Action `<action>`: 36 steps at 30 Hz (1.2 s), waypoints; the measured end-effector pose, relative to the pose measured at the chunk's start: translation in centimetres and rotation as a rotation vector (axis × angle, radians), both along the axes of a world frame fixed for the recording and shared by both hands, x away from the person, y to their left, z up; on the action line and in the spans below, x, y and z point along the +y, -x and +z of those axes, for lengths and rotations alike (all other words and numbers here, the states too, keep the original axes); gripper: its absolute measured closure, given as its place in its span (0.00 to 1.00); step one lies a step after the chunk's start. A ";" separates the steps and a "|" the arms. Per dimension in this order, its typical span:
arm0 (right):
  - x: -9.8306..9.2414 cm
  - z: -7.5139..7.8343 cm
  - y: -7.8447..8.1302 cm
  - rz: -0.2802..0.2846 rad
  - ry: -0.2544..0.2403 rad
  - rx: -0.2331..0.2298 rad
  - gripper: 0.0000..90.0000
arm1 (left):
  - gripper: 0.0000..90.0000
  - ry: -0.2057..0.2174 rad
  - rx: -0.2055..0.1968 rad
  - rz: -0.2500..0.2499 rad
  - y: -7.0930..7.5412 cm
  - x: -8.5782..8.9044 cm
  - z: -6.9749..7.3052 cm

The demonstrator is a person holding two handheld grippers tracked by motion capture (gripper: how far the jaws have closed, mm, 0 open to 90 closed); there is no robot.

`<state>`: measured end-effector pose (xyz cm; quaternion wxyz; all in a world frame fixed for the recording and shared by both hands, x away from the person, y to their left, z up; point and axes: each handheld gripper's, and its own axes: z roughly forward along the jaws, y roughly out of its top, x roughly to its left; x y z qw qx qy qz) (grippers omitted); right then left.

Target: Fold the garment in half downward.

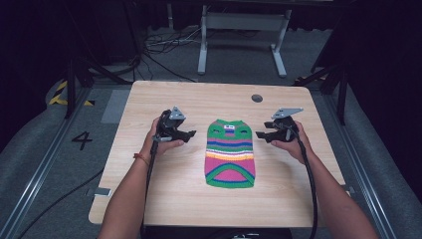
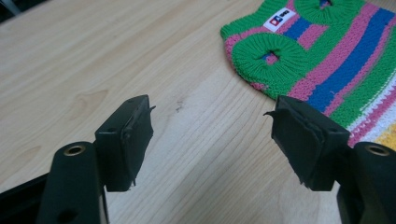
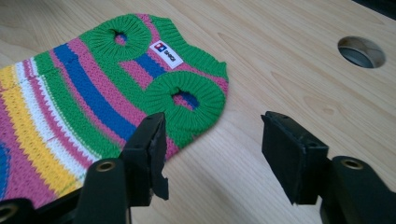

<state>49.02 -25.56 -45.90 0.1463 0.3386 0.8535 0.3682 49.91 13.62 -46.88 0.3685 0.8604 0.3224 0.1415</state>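
Note:
A small knitted striped sweater in green, pink, blue, yellow and white lies flat in the middle of the wooden table, its neck end and white label pointing away from me. My left gripper hovers open just left of the sweater's upper part, jaws pointing toward it. In the left gripper view the sweater lies ahead to the right, its green armhole ring nearest, beyond the empty gripper. My right gripper stands open to the sweater's right. In the right gripper view its left jaw overlaps the sweater's edge, the gripper holding nothing.
A round cable hole sits in the table near the far edge, also seen as a hole in the right gripper view. Beyond the table stand a white desk frame and loose cables on grey floor. Bare wood surrounds the sweater.

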 end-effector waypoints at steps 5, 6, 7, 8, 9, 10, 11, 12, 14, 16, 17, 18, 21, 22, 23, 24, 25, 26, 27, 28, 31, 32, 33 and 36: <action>1.8 -1.4 -0.9 0.016 0.030 0.006 0.50 | 0.32 0.009 0.010 -0.006 -1.1 -1.8 -0.1; 2.1 -1.5 -1.1 0.015 0.034 0.004 0.51 | 0.32 0.009 0.010 -0.006 -1.1 -1.8 -0.1; 2.3 -1.6 -1.4 0.008 0.026 0.015 0.51 | 0.32 0.006 0.013 -0.010 -1.6 -2.6 -0.3; 2.3 -1.6 -1.4 0.008 0.026 0.015 0.51 | 0.32 0.006 0.013 -0.010 -1.6 -2.6 -0.3; 2.4 -1.5 -2.0 -0.004 0.001 0.010 0.51 | 0.32 0.004 0.018 -0.013 -1.8 -3.2 -0.5; 2.5 -1.4 -2.3 -0.010 -0.014 0.013 0.51 | 0.33 -0.003 0.017 -0.017 -2.1 -3.9 -0.7; 2.5 -1.4 -2.3 -0.010 -0.014 0.013 0.51 | 0.32 -0.003 0.017 -0.017 -2.1 -3.9 -0.7; 2.6 -1.3 -2.6 -0.011 -0.020 0.007 0.53 | 0.32 -0.002 0.020 -0.020 -2.3 -4.2 -0.8; 2.9 -1.4 -3.2 -0.017 -0.013 0.021 0.53 | 0.32 0.005 0.022 -0.026 -2.6 -5.0 -0.9; 3.2 -1.6 -3.9 -0.018 0.007 0.027 0.53 | 0.33 0.002 0.022 -0.030 -3.0 -5.6 -1.0; 3.3 -1.7 -4.2 -0.018 0.010 0.038 0.53 | 0.33 0.005 0.023 -0.026 -3.2 -5.7 -1.1; 3.4 -1.8 -4.4 -0.027 0.012 0.046 0.53 | 0.33 0.015 0.029 -0.024 -3.3 -6.0 -1.2; 3.6 -2.2 -5.1 -0.041 0.001 0.065 0.53 | 0.33 0.005 0.046 -0.020 -3.9 -6.6 -1.8; 3.6 -2.4 -5.2 -0.039 0.000 0.070 0.53 | 0.33 -0.008 0.044 -0.015 -4.2 -6.9 -2.0; 3.7 -2.6 -5.4 -0.041 0.009 0.075 0.54 | 0.33 -0.008 0.054 -0.017 -4.4 -7.0 -2.2; 3.8 -2.8 -5.5 -0.041 0.018 0.078 0.54 | 0.34 -0.009 0.057 -0.015 -4.5 -7.1 -2.4; 3.9 -3.0 -5.6 -0.041 0.019 0.089 0.54 | 0.36 -0.014 0.059 -0.007 -4.7 -7.2 -2.6; 4.0 -3.4 -5.7 -0.042 0.025 0.092 0.55 | 0.36 -0.016 0.071 0.002 -5.0 -7.3 -2.9; 4.1 -3.6 -5.8 -0.049 0.030 0.098 0.55 | 0.36 -0.014 0.074 0.006 -5.1 -7.3 -3.0; 4.1 -3.8 -5.9 -0.050 0.028 0.102 0.55 | 0.36 -0.014 0.074 0.006 -5.1 -7.3 -3.0; 4.0 -4.0 -6.1 -0.062 0.001 0.114 0.56 | 0.36 -0.014 0.088 0.005 -5.3 -7.5 -3.6; 4.0 -4.0 -6.1 -0.062 0.001 0.114 0.56 | 0.35 -0.014 0.088 0.005 -5.3 -7.5 -3.6; 4.0 -4.0 -6.1 -0.062 -0.003 0.122 0.57 | 0.35 -0.005 0.089 0.011 -5.3 -7.6 -3.7; 4.0 -4.0 -6.1 -0.046 0.005 0.122 0.62 | 0.36 -0.003 0.091 0.025 -5.2 -7.6 -3.7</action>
